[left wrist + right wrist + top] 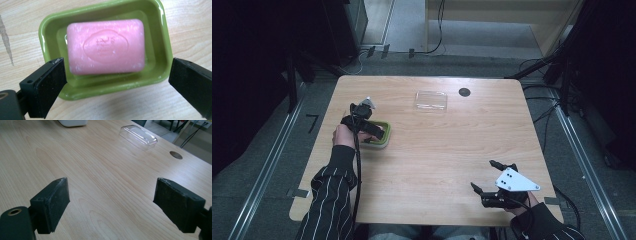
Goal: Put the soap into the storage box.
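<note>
At left, the left claw [373, 131] hangs over the green soap dish [105, 47], jaws spread wide to either side of it and gripping nothing; the pink soap bar [106, 46] lies flat inside the dish, untouched. Far of centre, the clear plastic lid [430, 100] rests on the bench [437, 150], well apart from the dish. At near right, the right claw [484, 176] is likewise spread and empty. Judged from this, the grasp is not yet made; covering the dish appears to remain.
</note>
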